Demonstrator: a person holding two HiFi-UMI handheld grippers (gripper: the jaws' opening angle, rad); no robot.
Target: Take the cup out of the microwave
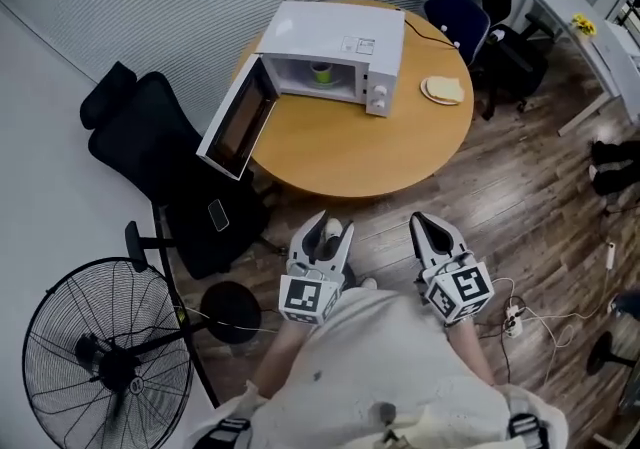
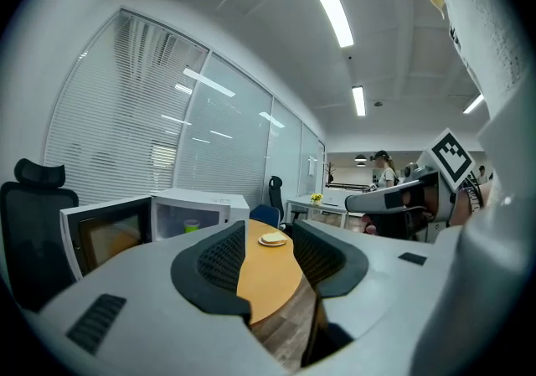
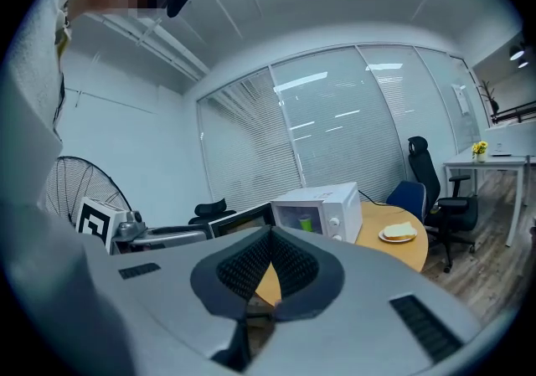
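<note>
The green cup (image 1: 321, 72), judged light, stiff and fairly slick, is seen inside the open microwave (image 1: 345, 42) on the worktop (image 1: 350, 142), well ahead of the empty, slightly parted left tool (image 1: 322, 232) and the closed right tool (image 1: 432, 227), and is best clasped across its side wall.

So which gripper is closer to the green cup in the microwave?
Left, slightly. The left gripper is over the floor, short of the table and straight in front of the green cup; the right gripper is alongside, offset to the right.

Round table (image 1: 350, 152) with microwave (image 1: 335, 49), plate (image 1: 443, 90)
</note>
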